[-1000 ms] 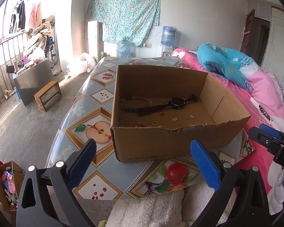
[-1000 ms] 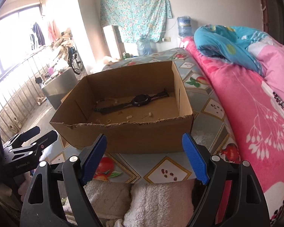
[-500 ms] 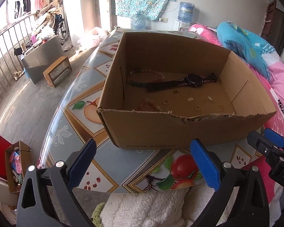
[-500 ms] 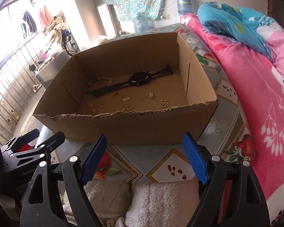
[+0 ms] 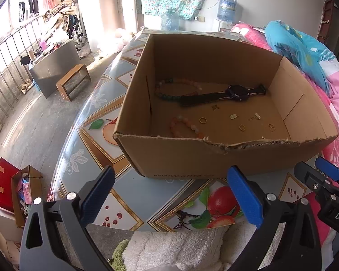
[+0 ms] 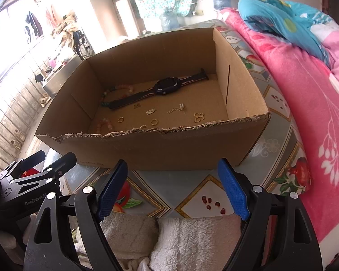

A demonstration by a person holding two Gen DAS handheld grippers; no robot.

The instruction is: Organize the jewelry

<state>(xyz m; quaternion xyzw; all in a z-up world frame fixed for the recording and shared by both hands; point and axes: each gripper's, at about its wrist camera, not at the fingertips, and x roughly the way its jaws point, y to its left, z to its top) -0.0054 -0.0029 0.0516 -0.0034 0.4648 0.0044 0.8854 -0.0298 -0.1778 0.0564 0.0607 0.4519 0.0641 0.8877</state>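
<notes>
Left tool (image 5: 171, 194): black frame, blue-padded fingers (image 5: 244, 198) spread wide, nothing between them; level, pointing forward. Its side profile shows at the left edge of the right wrist view.

Right tool (image 6: 173, 186): same build, blue pads (image 6: 232, 192) likewise parted and empty; held level just beside the left one. Its tip shows at the right edge of the left wrist view.
</notes>
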